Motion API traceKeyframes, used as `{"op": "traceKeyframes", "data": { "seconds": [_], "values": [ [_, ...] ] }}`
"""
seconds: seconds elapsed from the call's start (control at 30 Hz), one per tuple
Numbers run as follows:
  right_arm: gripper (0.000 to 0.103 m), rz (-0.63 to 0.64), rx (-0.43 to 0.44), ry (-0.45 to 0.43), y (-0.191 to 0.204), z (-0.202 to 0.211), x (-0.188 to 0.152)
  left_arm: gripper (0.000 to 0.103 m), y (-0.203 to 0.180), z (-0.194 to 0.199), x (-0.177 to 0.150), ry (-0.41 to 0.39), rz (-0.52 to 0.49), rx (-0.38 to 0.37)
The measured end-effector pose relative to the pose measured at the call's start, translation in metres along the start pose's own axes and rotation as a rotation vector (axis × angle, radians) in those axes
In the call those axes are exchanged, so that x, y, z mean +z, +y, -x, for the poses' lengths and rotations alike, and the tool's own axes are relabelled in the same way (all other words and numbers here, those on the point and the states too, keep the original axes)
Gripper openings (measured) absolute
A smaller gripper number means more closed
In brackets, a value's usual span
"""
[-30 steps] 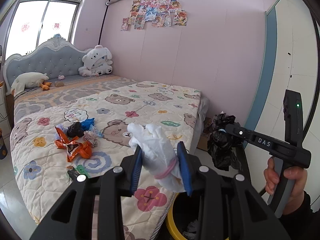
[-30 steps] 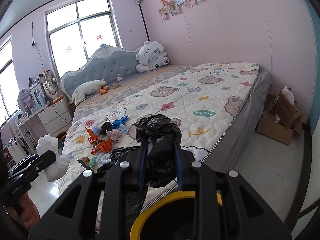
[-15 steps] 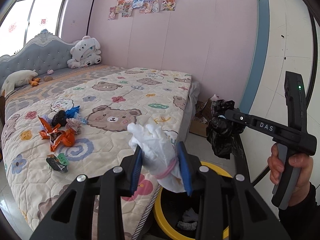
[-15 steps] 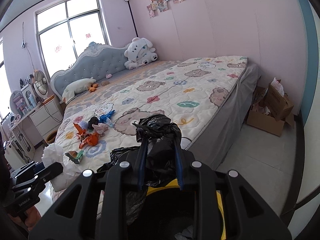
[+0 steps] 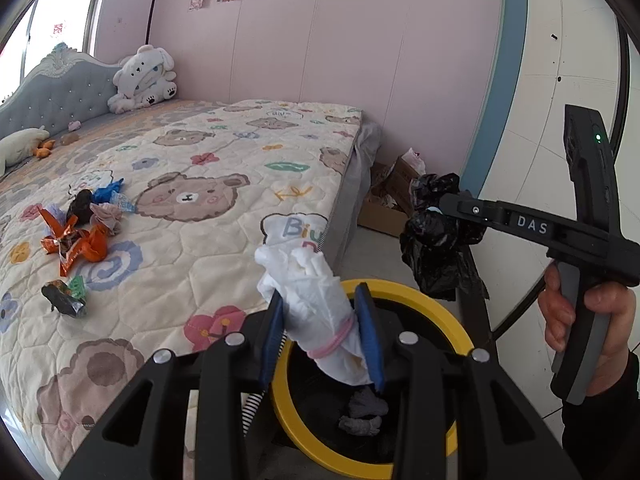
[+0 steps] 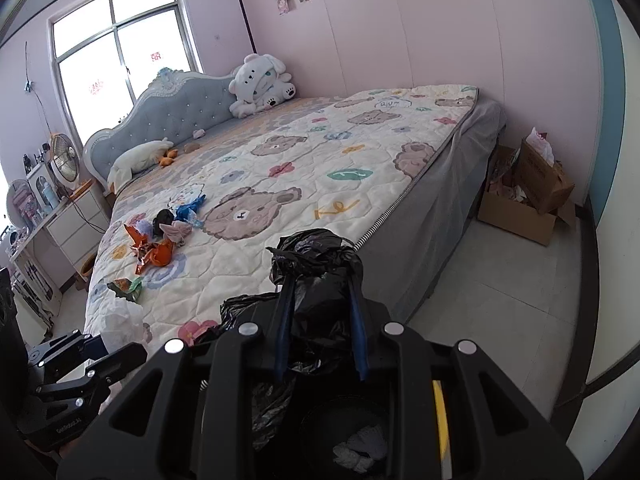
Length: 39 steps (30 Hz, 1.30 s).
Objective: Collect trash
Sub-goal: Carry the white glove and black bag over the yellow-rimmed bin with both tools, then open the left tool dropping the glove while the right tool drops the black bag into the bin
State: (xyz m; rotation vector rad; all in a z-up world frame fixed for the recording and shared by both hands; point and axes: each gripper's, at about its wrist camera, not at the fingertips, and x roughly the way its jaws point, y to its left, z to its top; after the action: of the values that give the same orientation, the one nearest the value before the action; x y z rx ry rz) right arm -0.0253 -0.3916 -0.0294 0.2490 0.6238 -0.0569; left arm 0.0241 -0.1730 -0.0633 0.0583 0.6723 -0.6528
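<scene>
My left gripper [image 5: 320, 312] is shut on a white crumpled wad with a pink band [image 5: 316, 304], held above the yellow-rimmed trash bin [image 5: 416, 296] beside the bed. My right gripper [image 6: 320, 312] is shut on a crumpled black plastic bag [image 6: 320, 272], also above the bin [image 6: 439, 408]; it shows in the left wrist view [image 5: 436, 232] to the right of the wad. Grey scraps [image 5: 364, 412] lie in the bin. Several wrappers [image 5: 76, 240] lie on the bed's left part; they also show in the right wrist view [image 6: 160, 244].
The bed with a bear quilt [image 5: 208, 184] fills the left. A white plush toy [image 5: 140, 80] sits by the headboard. An open cardboard box [image 6: 528, 200] stands on the floor by the pink wall. A nightstand with a fan [image 6: 64, 200] stands far left.
Both grippers have moved right, off the bed's edge, to above the yellow bin. Each still holds its piece. The bin's inside now shows more fully.
</scene>
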Motion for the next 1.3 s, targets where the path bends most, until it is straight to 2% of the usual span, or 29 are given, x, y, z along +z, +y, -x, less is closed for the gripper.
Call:
{"op": "traceKeyframes", "data": {
  "seconds": [0.27, 0.5, 0.63, 0.83, 0.9, 0.97, 1.17, 1.3],
  "values": [
    [0.025, -0.029, -0.030, 0.063, -0.018, -0.015, -0.024, 0.033, -0.011, -0.016, -0.017, 0.076, -0.016, -0.029],
    [0.028, -0.049, -0.049, 0.078, -0.028, -0.015, -0.032, 0.035, -0.019, -0.015, -0.021, 0.078, -0.037, -0.045],
    [0.029, -0.051, -0.054, 0.069, -0.028, -0.010, -0.031, 0.039, -0.020, -0.011, -0.020, 0.067, -0.044, -0.056],
    [0.042, -0.057, -0.068, 0.062, -0.030, -0.005, -0.028, 0.052, -0.022, -0.006, -0.018, 0.047, -0.056, -0.066],
    [0.048, -0.069, -0.076, 0.055, -0.032, -0.002, -0.027, 0.059, -0.020, -0.005, -0.018, 0.046, -0.051, -0.073],
    [0.052, -0.083, -0.079, 0.048, -0.035, -0.001, -0.024, 0.071, -0.018, -0.003, -0.017, 0.037, -0.048, -0.070],
    [0.061, -0.107, -0.081, 0.026, -0.040, -0.001, -0.016, 0.090, -0.004, 0.007, -0.012, -0.024, -0.016, -0.024],
    [0.069, -0.109, -0.054, 0.023, -0.036, -0.008, -0.010, 0.094, 0.012, 0.012, -0.008, -0.055, 0.009, 0.022]
  ]
}}
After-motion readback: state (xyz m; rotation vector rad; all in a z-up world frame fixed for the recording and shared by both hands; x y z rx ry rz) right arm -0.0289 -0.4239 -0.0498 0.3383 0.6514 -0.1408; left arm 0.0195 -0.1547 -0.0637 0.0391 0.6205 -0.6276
